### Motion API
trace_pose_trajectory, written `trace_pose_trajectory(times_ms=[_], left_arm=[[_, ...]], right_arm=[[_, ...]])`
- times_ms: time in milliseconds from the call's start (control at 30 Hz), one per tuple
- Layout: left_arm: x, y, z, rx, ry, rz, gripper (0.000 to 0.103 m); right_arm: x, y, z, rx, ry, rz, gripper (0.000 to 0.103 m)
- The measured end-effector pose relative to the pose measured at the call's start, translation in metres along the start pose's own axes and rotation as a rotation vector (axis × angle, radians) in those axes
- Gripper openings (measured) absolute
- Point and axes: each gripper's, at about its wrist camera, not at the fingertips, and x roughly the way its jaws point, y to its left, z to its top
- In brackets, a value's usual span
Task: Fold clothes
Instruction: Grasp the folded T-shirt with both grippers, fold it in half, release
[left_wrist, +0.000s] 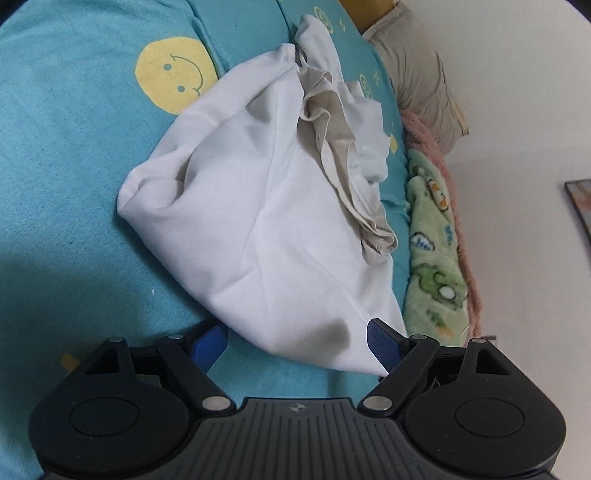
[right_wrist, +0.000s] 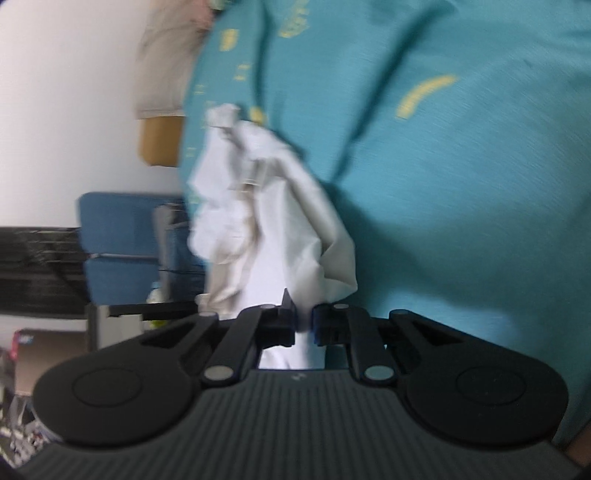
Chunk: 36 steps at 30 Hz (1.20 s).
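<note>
Garment: one white garment (left_wrist: 266, 206), bunched in a loose heap on the bed (left_wrist: 74, 184), which has a teal cover printed with yellow smiley faces; a beige-edged opening, perhaps the neck or hem, shows rumpled along the heap's upper right side.
Left hand-held gripper (left_wrist: 295, 343): jaws spread wide, blue pads either side of the near corner of the cloth, nothing pinched; that corner lies between the fingers.
Right hand-held gripper (right_wrist: 303, 325): jaws drawn nearly together with white cloth pinched between them; the garment (right_wrist: 266, 206) rises from this grip in a hanging bunch. This view is blurred, so finer folds cannot be read.
Handling: judged soft, light and limp; it will sag and crease wherever unsupported and slip little between the pads. A single layer pinched at an edge will drag the rest along.
Where to take hold: probably at a corner or seam edge, such as the near corner in the left view, and away from the crumpled beige opening, so the cloth can be spread flat before folding.
Count: one garment, two hand-held grippers, one bed; at the far edge a grey pillow (left_wrist: 417, 74), a green patterned blanket (left_wrist: 432, 251) and a pink fuzzy one (left_wrist: 458, 206).
Progress: judged early; the heap is not yet laid flat.
</note>
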Motion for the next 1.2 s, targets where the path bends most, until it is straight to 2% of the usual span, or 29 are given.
trace_pose_trajectory(times_ms=[33, 100, 167, 233, 367, 400, 567, 833, 967, 1100, 1200], left_arm=[[-0.001, 0.003, 0.002, -0.013, -0.018, -0.006, 0.083], [-0.007, 0.006, 0.008, -0.014, -0.091, 0.043, 0.067], [-0.013, 0.015, 0.014, -0.052, -0.14, 0.035, 0.063], [-0.016, 0.023, 0.018, -0.097, -0.145, -0.015, 0.054], [-0.02, 0.018, 0.016, -0.036, -0.182, -0.015, 0.022], [-0.021, 0.016, 0.015, -0.02, -0.191, -0.014, 0.019], [-0.047, -0.004, 0.008, 0.074, -0.228, -0.02, 0.012], [-0.105, -0.06, -0.013, 0.176, -0.262, -0.016, 0.011], [-0.14, -0.072, -0.042, 0.185, -0.276, -0.003, 0.011], [-0.173, -0.076, -0.075, 0.179, -0.218, 0.072, 0.011], [-0.198, -0.081, -0.1, 0.225, -0.185, 0.121, 0.011]], right_arm=[[-0.004, 0.004, 0.0, -0.017, -0.009, 0.021, 0.01], [-0.01, 0.011, 0.0, -0.044, -0.028, 0.055, 0.01], [-0.015, 0.016, 0.002, -0.061, -0.043, 0.079, 0.01], [-0.015, 0.02, 0.004, -0.081, -0.061, 0.086, 0.009], [-0.014, 0.023, 0.006, -0.094, -0.068, 0.083, 0.009], [-0.015, 0.023, 0.007, -0.094, -0.067, 0.082, 0.009], [-0.029, 0.03, 0.002, -0.127, -0.04, 0.07, 0.009], [-0.073, 0.069, -0.007, -0.222, -0.037, 0.084, 0.009], [-0.107, 0.082, -0.025, -0.272, -0.052, 0.076, 0.009], [-0.147, 0.085, -0.05, -0.323, -0.059, 0.06, 0.009], [-0.176, 0.08, -0.074, -0.342, -0.065, 0.062, 0.009]])
